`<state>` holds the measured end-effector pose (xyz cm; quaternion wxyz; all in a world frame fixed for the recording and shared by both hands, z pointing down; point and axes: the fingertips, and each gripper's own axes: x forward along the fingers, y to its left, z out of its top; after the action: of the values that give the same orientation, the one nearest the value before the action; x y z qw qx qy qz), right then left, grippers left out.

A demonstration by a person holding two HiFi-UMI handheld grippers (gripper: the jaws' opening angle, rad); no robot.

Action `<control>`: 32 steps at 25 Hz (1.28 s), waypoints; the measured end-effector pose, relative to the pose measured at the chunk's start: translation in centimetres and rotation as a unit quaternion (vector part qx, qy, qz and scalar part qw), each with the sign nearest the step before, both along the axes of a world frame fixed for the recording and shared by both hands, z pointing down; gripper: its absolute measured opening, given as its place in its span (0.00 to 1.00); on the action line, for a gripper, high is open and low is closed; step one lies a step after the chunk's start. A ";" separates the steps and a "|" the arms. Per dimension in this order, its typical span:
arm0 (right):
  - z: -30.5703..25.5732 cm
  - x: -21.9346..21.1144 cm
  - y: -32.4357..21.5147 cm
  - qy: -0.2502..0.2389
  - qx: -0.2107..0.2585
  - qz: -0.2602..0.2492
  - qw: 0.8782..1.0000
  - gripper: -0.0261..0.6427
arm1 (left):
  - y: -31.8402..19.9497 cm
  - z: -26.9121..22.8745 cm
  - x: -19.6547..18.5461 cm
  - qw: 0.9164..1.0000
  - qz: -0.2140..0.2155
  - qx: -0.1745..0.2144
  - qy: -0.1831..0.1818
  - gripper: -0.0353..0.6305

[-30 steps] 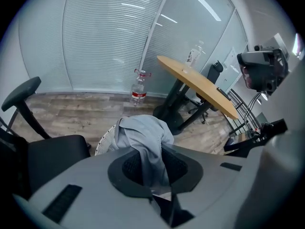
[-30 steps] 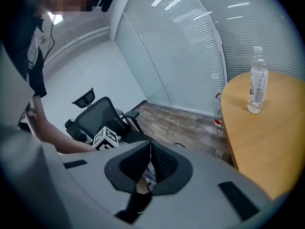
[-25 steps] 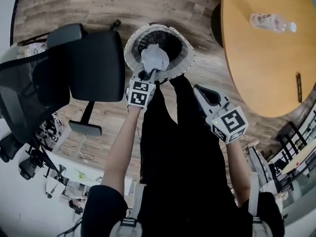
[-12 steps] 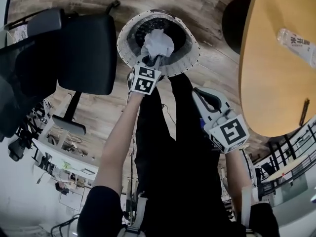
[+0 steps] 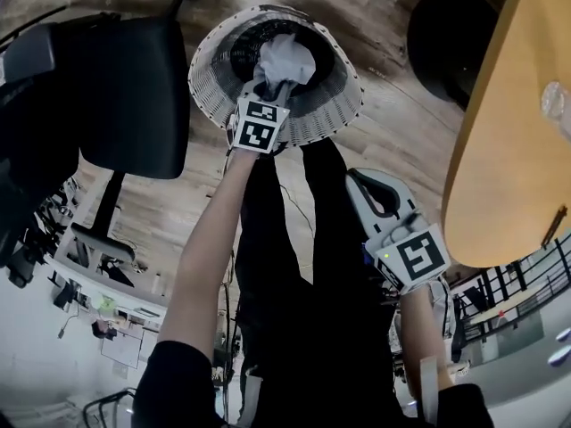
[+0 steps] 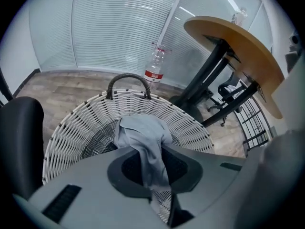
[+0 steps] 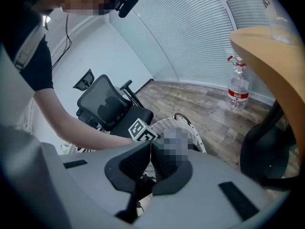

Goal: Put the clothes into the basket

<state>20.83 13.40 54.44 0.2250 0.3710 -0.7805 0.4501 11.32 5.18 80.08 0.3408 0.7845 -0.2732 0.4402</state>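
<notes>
Now, at the far left, the black office chair [image 5: 134, 87] stands just beside the white wicker basket [image 5: 210, 78]. Since a second ago the left gripper [image 5: 270, 92] has come lower. Its jaws are clenched on the grey garment [image 5: 287, 59], which hangs within the basket's mouth, so letting go looks like the next step. Further right, the right gripper [image 5: 368, 185] has sunk too, jaws pressed together on nothing, near the wooden table [image 5: 500, 150].
</notes>
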 end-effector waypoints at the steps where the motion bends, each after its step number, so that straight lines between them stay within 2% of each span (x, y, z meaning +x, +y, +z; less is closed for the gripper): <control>1: 0.4 0.0 0.1 -0.001 -0.003 -0.001 1.000 0.06 | -0.2 0.8 0.0 1.000 -0.008 -0.002 -0.003 0.15; 5: 2.0 0.2 0.0 -0.006 -0.009 -0.001 1.000 0.06 | -1.7 3.7 0.3 0.999 -0.030 0.010 -0.014 0.15; 8: 3.0 -0.2 0.0 -0.013 -0.015 0.005 1.000 0.06 | -1.9 5.3 0.5 0.999 -0.045 0.005 -0.029 0.15; 11: 4.1 -0.9 0.3 -0.018 -0.021 0.007 1.000 0.06 | -2.3 6.8 0.9 0.998 -0.055 0.008 -0.028 0.15; 16: 5.6 -2.0 1.1 -0.028 -0.028 0.011 0.999 0.06 | -2.0 9.4 0.6 0.998 -0.043 -0.009 -0.036 0.15; 20: 6.9 -2.5 1.8 -0.032 -0.039 0.019 0.999 0.06 | -2.4 11.3 -0.4 0.997 -0.054 -0.025 -0.046 0.15; 29: 7.1 -2.8 1.6 -0.038 -0.039 0.023 0.998 0.06 | -3.0 12.3 -2.3 0.995 -0.069 -0.036 -0.064 0.15; 32: 7.2 -2.7 1.6 -0.037 -0.040 0.030 0.998 0.07 | -4.0 12.0 -2.9 0.994 -0.077 -0.025 -0.071 0.15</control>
<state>18.17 15.05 61.65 0.1971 0.3685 -0.7581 0.5006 8.44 1.20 92.06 0.3731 0.7192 -0.3449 0.4739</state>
